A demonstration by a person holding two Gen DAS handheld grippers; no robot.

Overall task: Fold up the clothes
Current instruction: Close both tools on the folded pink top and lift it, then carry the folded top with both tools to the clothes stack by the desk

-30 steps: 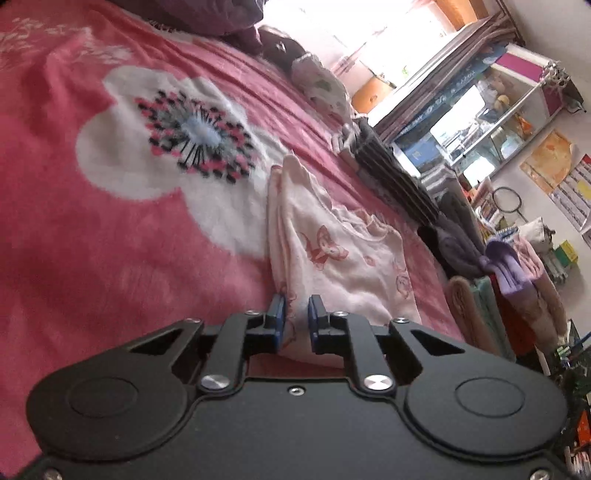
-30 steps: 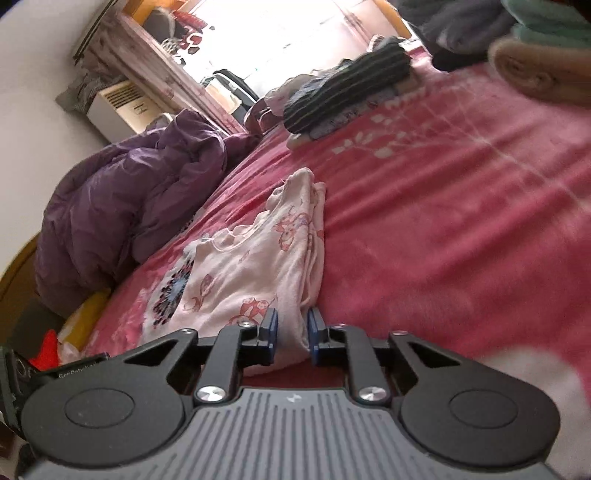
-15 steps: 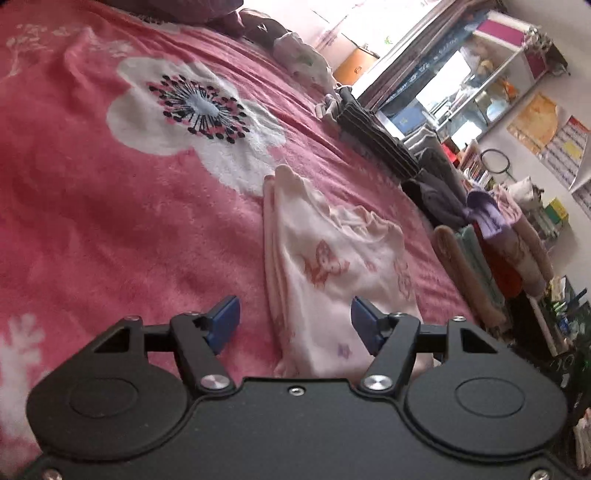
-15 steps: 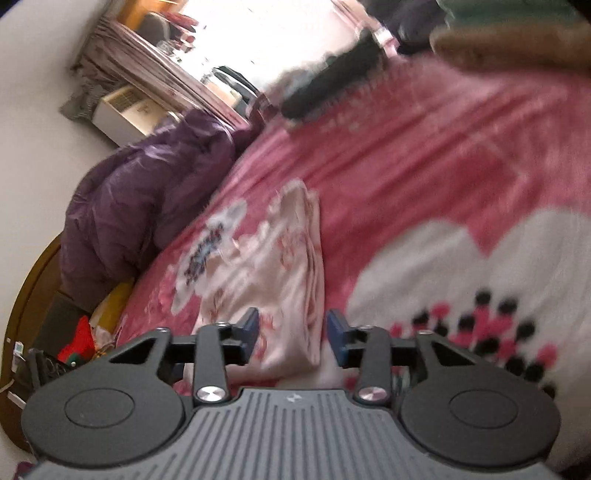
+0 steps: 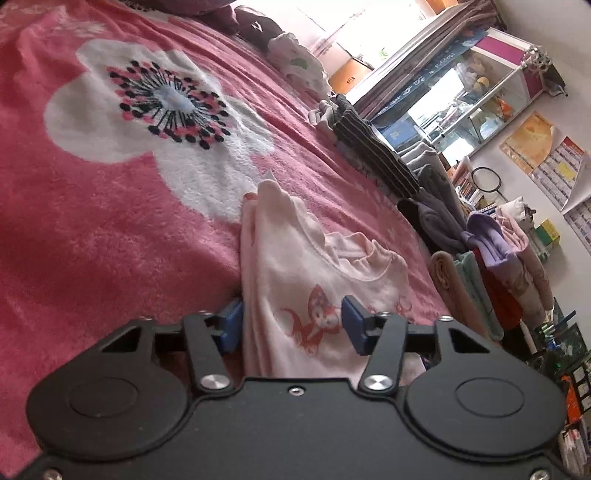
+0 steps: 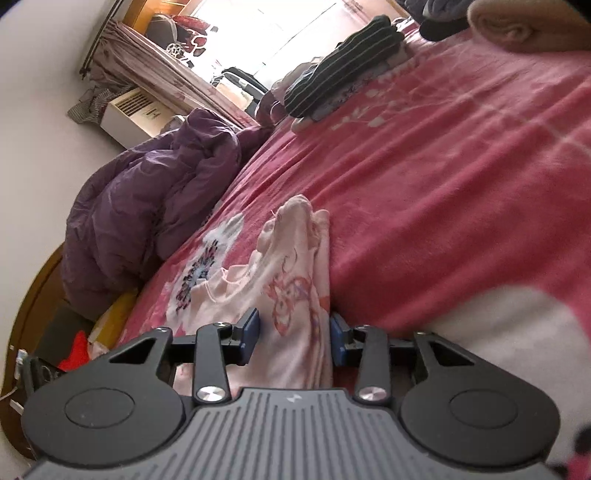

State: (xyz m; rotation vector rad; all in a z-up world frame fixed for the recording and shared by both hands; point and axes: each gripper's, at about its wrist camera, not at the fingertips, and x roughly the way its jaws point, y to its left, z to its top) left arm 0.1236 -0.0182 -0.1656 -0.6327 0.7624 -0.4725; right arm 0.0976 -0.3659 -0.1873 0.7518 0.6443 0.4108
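A pink fleece blanket (image 5: 92, 229) with large white flowers covered the bed and filled most of both wrist views. At its far side a crumpled purple quilt (image 6: 147, 199) was heaped against the wall. Along the opposite edge stood stacks of folded clothes, among them a dark striped garment (image 5: 373, 147) and a rolled beige towel (image 6: 517, 29). Behind these, a glass-fronted cabinet (image 5: 476, 96) stood against the wall.

The task's thing, a pale pink printed top (image 5: 314, 284), lay folded into a long narrow shape on the blanket, partly over one white flower, with its nearer end reaching under both grippers. A red cartoon figure showed on its upper face.

The left gripper (image 5: 291, 325) sat low over the top's near end. Its jaws had just been closing from a wider spread, yet they stood apart, with the cloth between them. The left blue pad (image 5: 231, 325) lay just beside the folded edge, and the right pad sat above the fabric; I could not see either pressing.

The right gripper (image 6: 293, 334) straddled the same garment from the other side. Its jaws had also just been narrowing and remained parted, one pad (image 6: 338, 338) close against the stacked edge.
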